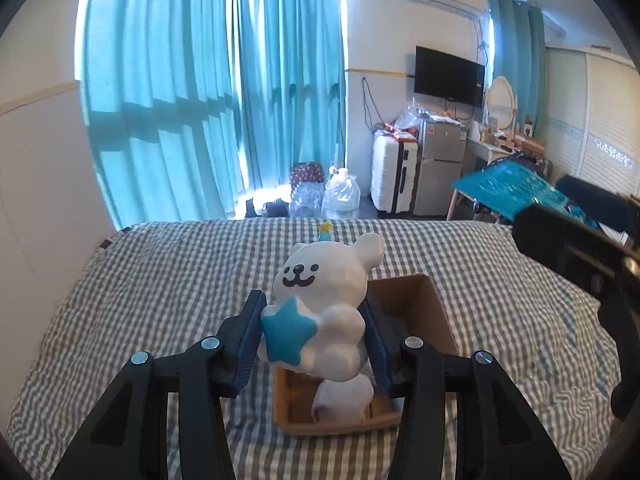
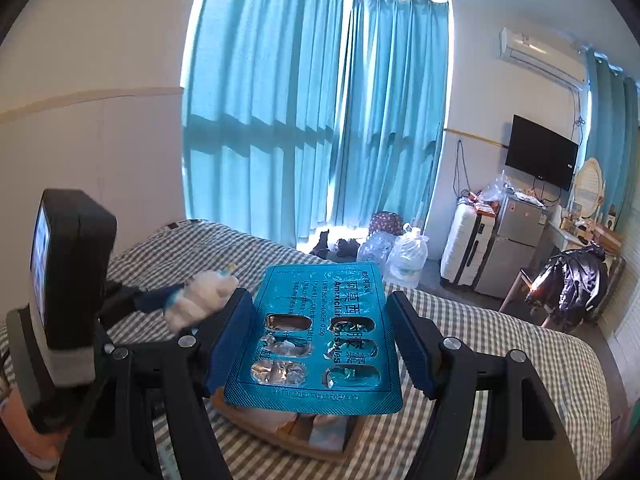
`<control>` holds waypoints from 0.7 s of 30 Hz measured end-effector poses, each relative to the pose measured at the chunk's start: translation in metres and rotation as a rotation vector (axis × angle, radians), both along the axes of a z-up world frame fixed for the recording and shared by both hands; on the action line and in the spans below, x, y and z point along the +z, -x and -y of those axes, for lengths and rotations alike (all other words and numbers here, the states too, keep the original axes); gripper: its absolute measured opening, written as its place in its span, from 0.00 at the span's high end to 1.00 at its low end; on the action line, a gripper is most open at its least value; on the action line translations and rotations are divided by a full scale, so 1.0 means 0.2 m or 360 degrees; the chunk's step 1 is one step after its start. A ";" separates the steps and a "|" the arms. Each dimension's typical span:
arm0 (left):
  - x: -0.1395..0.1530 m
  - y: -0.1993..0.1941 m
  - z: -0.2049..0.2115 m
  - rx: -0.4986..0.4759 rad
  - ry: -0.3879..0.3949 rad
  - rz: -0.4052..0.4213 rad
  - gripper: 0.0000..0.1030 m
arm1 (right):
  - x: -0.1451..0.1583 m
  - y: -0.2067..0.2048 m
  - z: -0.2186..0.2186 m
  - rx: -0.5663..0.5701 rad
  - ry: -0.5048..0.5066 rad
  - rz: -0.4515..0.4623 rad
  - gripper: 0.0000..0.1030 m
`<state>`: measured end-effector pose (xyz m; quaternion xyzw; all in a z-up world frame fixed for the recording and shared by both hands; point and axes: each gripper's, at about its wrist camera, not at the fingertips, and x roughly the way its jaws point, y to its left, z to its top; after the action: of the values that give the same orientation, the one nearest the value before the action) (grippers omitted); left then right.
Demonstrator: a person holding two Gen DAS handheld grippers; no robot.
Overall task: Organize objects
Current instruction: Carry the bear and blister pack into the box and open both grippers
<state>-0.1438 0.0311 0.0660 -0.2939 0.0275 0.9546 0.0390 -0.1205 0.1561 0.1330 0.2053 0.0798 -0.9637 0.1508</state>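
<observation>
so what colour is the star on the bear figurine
Blue, on the white bear figurine held by the left gripper; clearest in the left wrist view.

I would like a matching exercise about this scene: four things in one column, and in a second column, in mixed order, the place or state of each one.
Things:
1. white bear figurine
2. teal blister pack
3. cardboard box
4. black TV

Places or states:
A. mounted on the wall
B. lying open on the checked bedcover
C. held between the fingers of the right gripper
D. held between the fingers of the left gripper, above the box

Pairs: 1-D, 2-C, 3-B, 4-A
</observation>
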 end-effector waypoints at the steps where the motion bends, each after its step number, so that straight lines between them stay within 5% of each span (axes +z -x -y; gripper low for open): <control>1: -0.03 0.04 -0.01 -0.0004 0.0005 0.0014 0.53 | -0.02 0.05 0.00 0.0002 0.0002 0.0014 0.33; 13: -0.58 0.35 -0.15 -0.0070 0.0131 0.0245 0.53 | -0.62 0.51 -0.14 -0.0021 0.0099 0.0347 0.33; 21: -0.70 0.41 -0.16 -0.0081 0.0095 0.0316 0.53 | -0.78 0.59 -0.18 -0.0016 0.0161 0.0399 0.32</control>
<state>-0.2251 0.0621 -0.0734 -0.3872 0.0594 0.9183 0.0569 -0.2377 0.1927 -0.0235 0.3168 0.0107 -0.9340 0.1650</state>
